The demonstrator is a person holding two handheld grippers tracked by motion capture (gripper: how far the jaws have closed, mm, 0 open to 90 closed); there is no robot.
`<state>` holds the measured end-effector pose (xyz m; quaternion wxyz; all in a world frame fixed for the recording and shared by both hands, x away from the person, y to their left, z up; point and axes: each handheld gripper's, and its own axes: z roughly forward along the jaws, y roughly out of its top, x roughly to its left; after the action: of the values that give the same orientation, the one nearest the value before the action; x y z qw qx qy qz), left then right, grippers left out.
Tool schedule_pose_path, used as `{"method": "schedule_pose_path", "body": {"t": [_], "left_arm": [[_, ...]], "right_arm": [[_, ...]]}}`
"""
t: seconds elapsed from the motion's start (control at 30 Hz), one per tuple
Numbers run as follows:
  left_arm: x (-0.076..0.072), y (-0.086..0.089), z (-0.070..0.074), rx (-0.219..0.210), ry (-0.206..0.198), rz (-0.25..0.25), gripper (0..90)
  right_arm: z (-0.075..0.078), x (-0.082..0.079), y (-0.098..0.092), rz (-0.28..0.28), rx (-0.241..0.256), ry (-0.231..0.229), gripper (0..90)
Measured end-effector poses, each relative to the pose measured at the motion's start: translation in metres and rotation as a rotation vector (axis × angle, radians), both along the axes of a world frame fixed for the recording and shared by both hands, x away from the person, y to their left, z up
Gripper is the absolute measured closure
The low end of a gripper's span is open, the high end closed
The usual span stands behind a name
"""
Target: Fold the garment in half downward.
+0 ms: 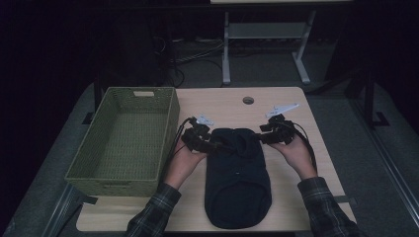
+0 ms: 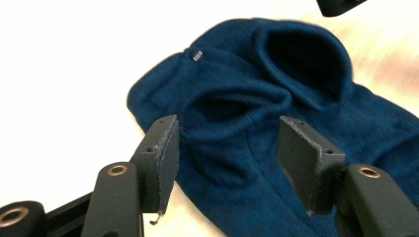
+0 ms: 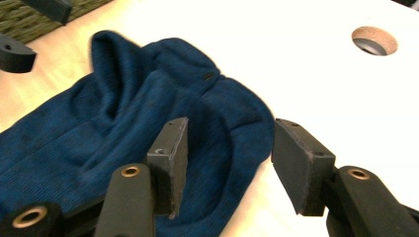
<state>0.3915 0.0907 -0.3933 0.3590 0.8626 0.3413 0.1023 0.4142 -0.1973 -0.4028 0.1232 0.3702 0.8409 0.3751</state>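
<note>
- Dark blue knit garment [image 1: 237, 177] lies flat on the table [image 1: 291, 103], lengthwise from the near edge toward the middle, collar end farthest from the person.
- Left gripper [image 1: 213, 144] sits at the garment's far-left corner, held from below by the left hand [image 1: 184, 158].
- Left gripper view: jaws stand wide apart, nothing clamped; the garment [image 2: 276, 123] lies under and between them, a folded ridge of fabric right in the gap. Left gripper [image 2: 225, 158] pads look clear of the cloth, though actual contact is hard to judge.
- Right gripper [image 1: 264, 137] is at the garment's far-right corner, right hand [image 1: 296, 155] behind it.
- Right gripper view: right gripper [image 3: 227, 158] jaws also spread wide, gripping nothing; the garment's [image 3: 123, 133] rounded edge runs into the gap, one jaw over the fabric, the other over bare table just beside the edge.
- Both grippers face each other across the collar end, garment between them.
- Green woven basket [image 1: 123, 138] stands on the table's left side, just beside the left gripper, apart from the garment.
- Round cable hole [image 1: 248, 100] in the table beyond the garment, well apart; it appears in the right gripper view [image 3: 374, 40] too.
</note>
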Motion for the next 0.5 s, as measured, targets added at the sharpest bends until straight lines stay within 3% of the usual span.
{"method": "schedule_pose_path", "body": {"t": [0.07, 0.43, 0.5], "left_arm": [[0.007, -0.001, 0.001, -0.004, 0.001, 0.015, 41.8], [0.052, -0.009, -0.001, 0.005, 0.006, 0.091, 42.5], [0.063, -0.012, -0.006, 0.038, 0.010, 0.108, 42.6]], "right_arm": [[-0.001, 0.008, 0.001, -0.003, 0.008, 0.024, 47.8], [0.000, 0.038, 0.010, -0.020, 0.003, 0.010, 48.1], [0.000, 0.042, 0.011, -0.020, -0.002, 0.014, 48.1]]}}
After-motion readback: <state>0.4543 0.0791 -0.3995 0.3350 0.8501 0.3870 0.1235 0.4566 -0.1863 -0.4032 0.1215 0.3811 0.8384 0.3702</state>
